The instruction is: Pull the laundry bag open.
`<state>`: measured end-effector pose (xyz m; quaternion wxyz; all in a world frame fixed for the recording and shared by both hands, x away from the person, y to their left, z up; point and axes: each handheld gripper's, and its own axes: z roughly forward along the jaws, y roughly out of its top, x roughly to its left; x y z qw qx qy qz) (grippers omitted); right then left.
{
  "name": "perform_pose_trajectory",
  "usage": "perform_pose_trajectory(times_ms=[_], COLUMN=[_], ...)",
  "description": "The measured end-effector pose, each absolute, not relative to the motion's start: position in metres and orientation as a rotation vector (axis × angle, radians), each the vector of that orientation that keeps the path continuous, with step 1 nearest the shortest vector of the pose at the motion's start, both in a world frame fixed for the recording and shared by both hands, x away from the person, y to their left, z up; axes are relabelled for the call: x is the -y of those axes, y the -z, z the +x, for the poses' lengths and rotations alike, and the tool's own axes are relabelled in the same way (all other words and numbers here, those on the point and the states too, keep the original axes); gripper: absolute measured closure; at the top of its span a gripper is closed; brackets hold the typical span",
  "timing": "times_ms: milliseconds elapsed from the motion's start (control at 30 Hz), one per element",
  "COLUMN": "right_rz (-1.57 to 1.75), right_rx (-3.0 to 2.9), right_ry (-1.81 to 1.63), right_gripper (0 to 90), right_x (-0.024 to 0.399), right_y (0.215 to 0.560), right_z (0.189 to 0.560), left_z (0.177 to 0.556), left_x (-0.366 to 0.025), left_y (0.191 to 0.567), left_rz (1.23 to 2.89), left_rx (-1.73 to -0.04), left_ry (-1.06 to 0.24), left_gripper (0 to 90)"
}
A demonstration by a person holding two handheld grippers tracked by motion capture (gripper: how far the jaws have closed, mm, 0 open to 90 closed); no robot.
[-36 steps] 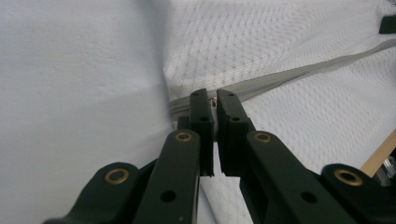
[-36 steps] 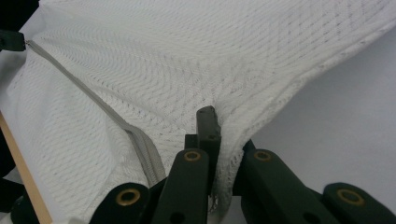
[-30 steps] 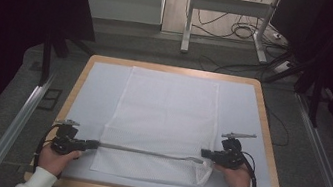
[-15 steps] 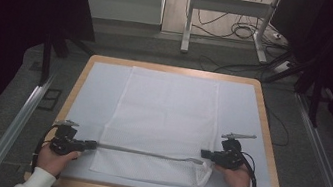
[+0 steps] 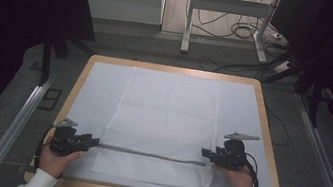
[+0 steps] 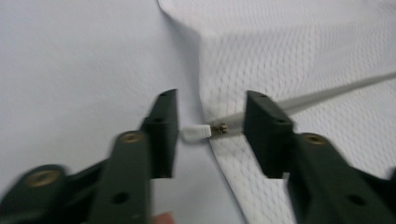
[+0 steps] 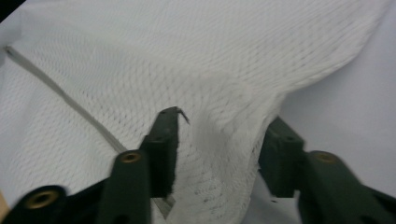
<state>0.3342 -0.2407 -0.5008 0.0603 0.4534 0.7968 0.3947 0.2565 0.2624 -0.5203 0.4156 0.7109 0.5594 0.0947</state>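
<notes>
A white mesh cloth (image 5: 167, 109) lies flat on a pale blue mat (image 5: 97, 87). A grey zipper line (image 5: 150, 154) crosses the cloth near its front edge. My left gripper (image 5: 94, 141) sits at the zipper's left end. In the left gripper view it (image 6: 210, 126) is open, and the white zipper tab (image 6: 196, 133) lies between its jaws without touching either. My right gripper (image 5: 204, 153) is at the cloth's right front corner. There it (image 7: 219, 135) stands open, with a raised bunch of mesh (image 7: 224, 112) between the jaws and the zipper (image 7: 60, 95) running off to the left.
The mat covers a wooden table (image 5: 268, 140) whose rim shows on all sides. Metal rails (image 5: 18, 120) run along the floor at both sides. Desk legs and cables (image 5: 237, 31) stand beyond the far edge.
</notes>
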Motion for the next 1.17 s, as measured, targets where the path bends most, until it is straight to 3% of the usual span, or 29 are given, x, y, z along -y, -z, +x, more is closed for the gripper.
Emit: perform_pose_trajectory(times_ms=[133,267,533,1167], right_rz=[1.329,1.283,1.288,1.291], right_rx=[-2.354,-2.312,-2.248,-2.218], right_ry=[-1.205,-1.208,-1.167,-1.163], right_gripper=[37.4,33.9,31.7,31.1], right_x=[0.247,0.259,0.287,0.298], right_y=[0.492,0.487,0.489,0.492], right_z=[0.329,0.327,0.333,0.336], left_z=[0.258,0.271,0.3,0.294], left_x=[-0.259,-0.252,-0.235,-0.24], left_y=[0.513,0.508,0.516,0.514], left_rz=[1.776,1.804,1.857,1.837], left_rx=[-1.365,-1.328,-1.311,-1.316], left_ry=[-0.262,-0.3,-0.299,-0.311], left_gripper=[37.0,33.4,32.8,32.6])
